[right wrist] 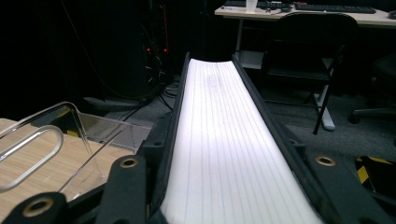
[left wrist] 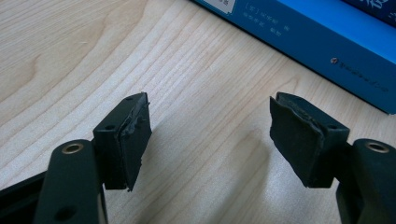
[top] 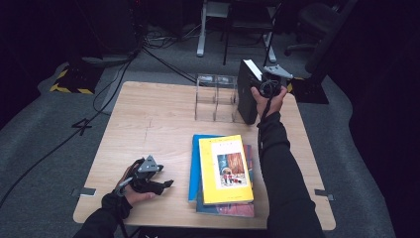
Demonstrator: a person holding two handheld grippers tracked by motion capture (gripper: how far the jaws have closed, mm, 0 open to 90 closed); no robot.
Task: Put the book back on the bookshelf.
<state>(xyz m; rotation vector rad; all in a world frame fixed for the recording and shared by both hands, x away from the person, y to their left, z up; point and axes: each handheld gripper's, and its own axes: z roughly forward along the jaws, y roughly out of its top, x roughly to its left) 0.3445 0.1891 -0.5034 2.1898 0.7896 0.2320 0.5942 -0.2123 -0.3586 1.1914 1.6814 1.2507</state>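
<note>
Wooden desk (top: 148, 119) is carrying everything we are working with, and we are judging the risks from how things lie on it. We are holding a black book (top: 246, 91) upright in the right tool (top: 265, 79), whose jaws are clamped on its covers with the white page edge (right wrist: 224, 140) running away between them, just beside the clear acrylic rack (top: 215, 96) at that tool's left. Because we are gripping the book near its top, we are risking it swinging or sliding down between the pads. Its lower corner could knock the rack's thin dividers (right wrist: 42, 144) and push the light rack across the desk, or land outside a slot. Below that tool's forearm, the stack of books (top: 225, 171) is waiting with a yellow book (top: 227, 168) on top. Our left tool (top: 166, 184) is resting with jaws apart and empty beside the stack's blue book (left wrist: 327, 42), so nothing is steadying the rack.
</note>
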